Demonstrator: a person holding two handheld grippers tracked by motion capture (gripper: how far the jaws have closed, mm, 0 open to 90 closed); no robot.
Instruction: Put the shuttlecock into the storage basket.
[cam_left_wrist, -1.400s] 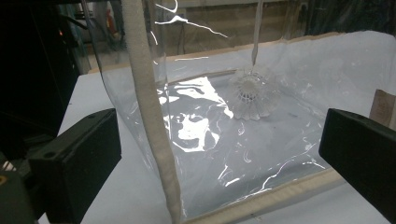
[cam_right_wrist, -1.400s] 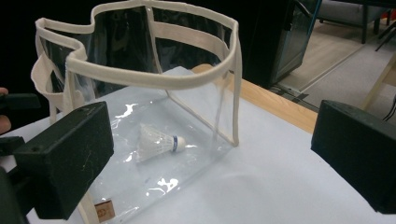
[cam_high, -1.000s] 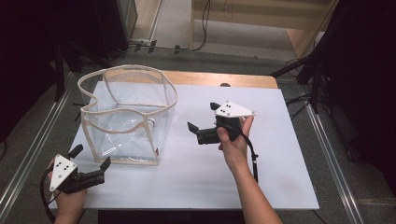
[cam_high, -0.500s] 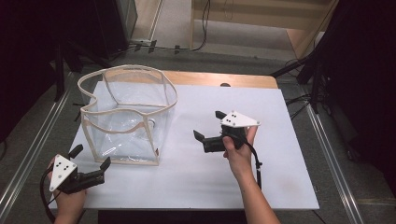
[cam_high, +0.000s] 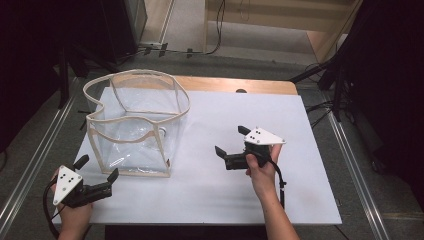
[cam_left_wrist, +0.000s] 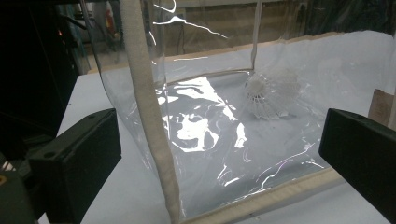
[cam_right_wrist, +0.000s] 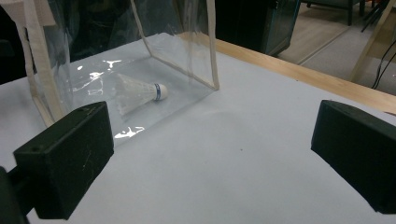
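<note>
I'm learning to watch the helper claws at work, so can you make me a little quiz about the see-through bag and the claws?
1. True or false: the white feather shuttlecock lies inside the clear plastic bag with beige trim.
2. Which claw is closer to the bag: A) left claw B) right claw?
3. Fill in: both claws are ____ and hold nothing.

Key: 1 true; 2 A; 3 open.

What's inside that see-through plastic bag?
A white feathered shuttlecock with a blue band near its cork lies on its side on the floor of the clear plastic bag with beige trim. Nothing else is visible inside, though glare blurs parts of the bag's floor.
</note>
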